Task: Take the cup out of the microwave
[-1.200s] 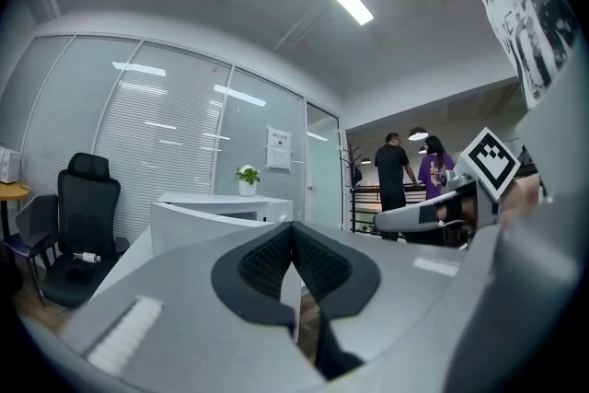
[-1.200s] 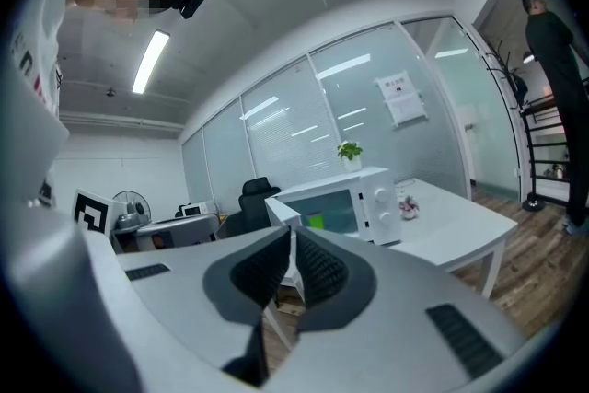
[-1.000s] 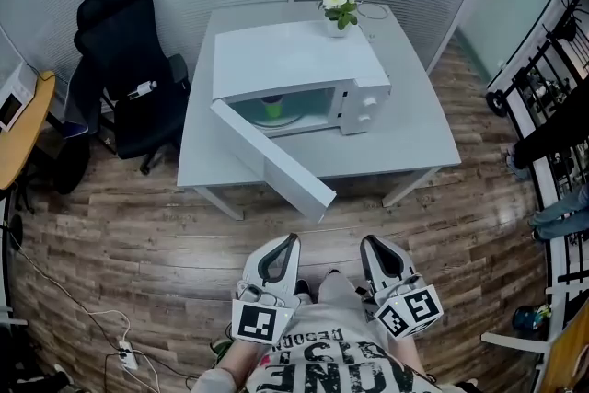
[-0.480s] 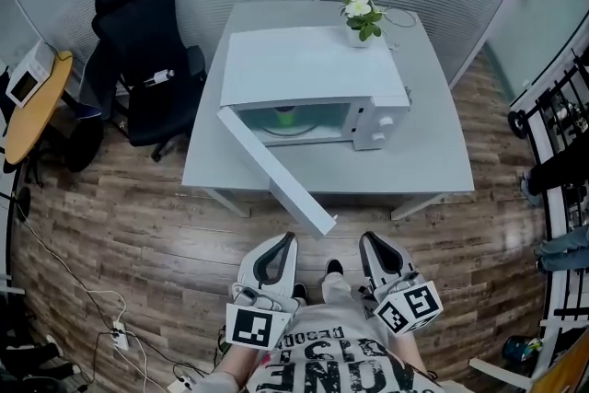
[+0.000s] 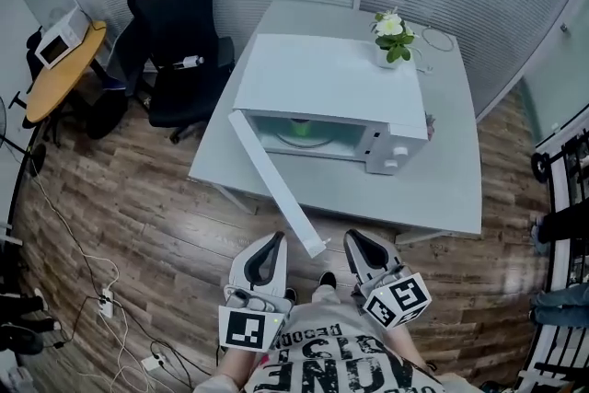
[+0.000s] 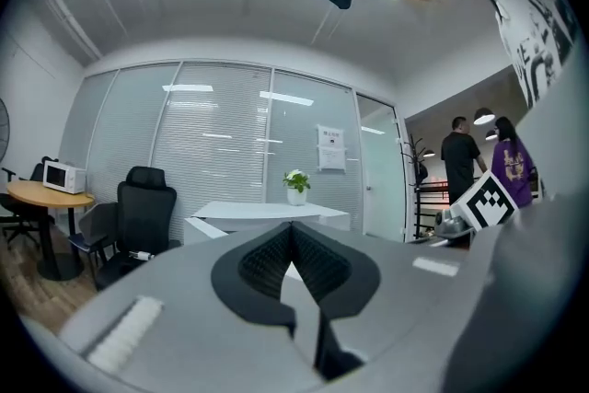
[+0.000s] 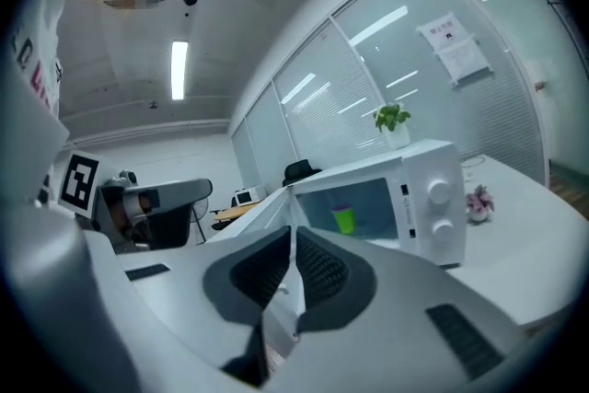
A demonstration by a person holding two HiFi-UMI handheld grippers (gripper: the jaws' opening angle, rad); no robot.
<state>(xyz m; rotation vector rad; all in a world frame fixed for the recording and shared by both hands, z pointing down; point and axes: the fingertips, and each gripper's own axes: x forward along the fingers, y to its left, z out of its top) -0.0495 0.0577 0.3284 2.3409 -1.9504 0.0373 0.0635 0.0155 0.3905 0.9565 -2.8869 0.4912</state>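
While both tools hang close to the person's body, the head view shows the white microwave (image 5: 331, 87) standing well apart from them on the grey table (image 5: 446, 189). Its door (image 5: 276, 184) is swung wide, with the free edge aimed toward the gap between the left gripper (image 5: 272, 238) and the right gripper (image 5: 355, 237). The green cup (image 5: 302, 126) sits deep inside the cavity, untouched. I'd worry about that door: walking straight in could knock it, or swing it back across the opening. From the left gripper view, the jaws are pressed together with nothing in them, and only the table and a potted plant (image 6: 295, 183) show ahead. The cup is out of sight there, so a reach with this hand would go in blind on the hinge side. From the right gripper view, the jaws also meet, empty, and the cup stands in plain sight through the opening beside the knobs (image 7: 436, 207). If they aren't spread before arriving, they would shove the cup over rather than grip it. Whether it holds liquid I cannot tell.
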